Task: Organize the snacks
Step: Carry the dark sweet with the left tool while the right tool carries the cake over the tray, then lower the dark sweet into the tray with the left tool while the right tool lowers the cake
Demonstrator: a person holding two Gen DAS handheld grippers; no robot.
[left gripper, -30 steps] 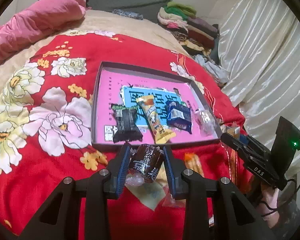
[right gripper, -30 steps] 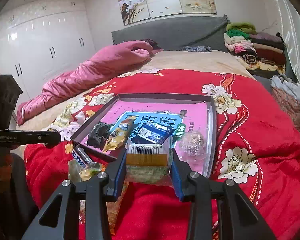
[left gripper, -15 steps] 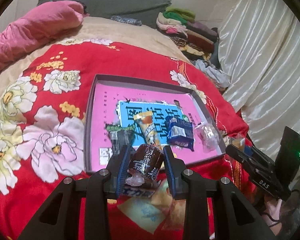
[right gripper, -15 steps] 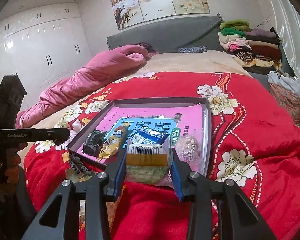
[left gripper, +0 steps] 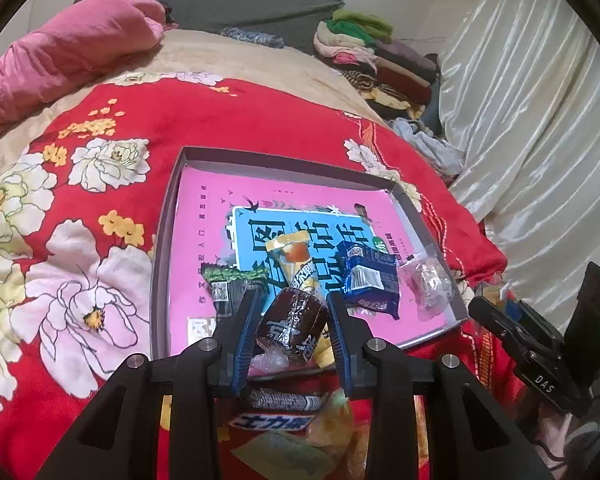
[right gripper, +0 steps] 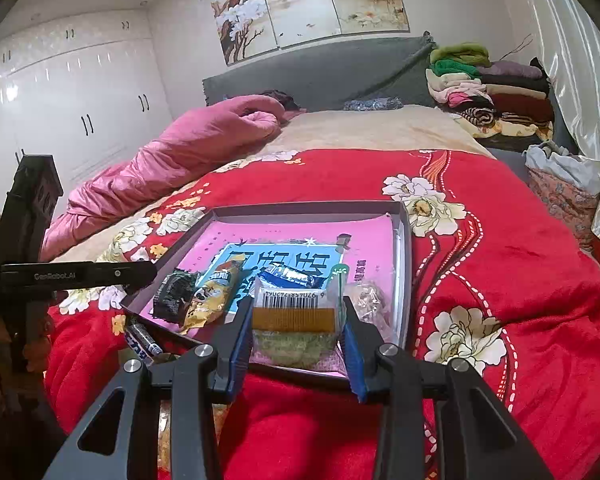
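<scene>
both grippers grip snacks over a red floral blanket [left gripper: 228,128] on a bed, curtains to the right: left gripper [left gripper: 294,320] clamps a brown wrapped candy [left gripper: 294,320], long axis running away from the camera; right gripper [right gripper: 298,328] clamps a clear barcoded packet [right gripper: 294,320], barcode end pointing into the shallow box [right gripper: 405,264].

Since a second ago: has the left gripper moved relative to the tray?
Yes. The left gripper, shut on the brown candy, has advanced over the tray's near edge.
</scene>
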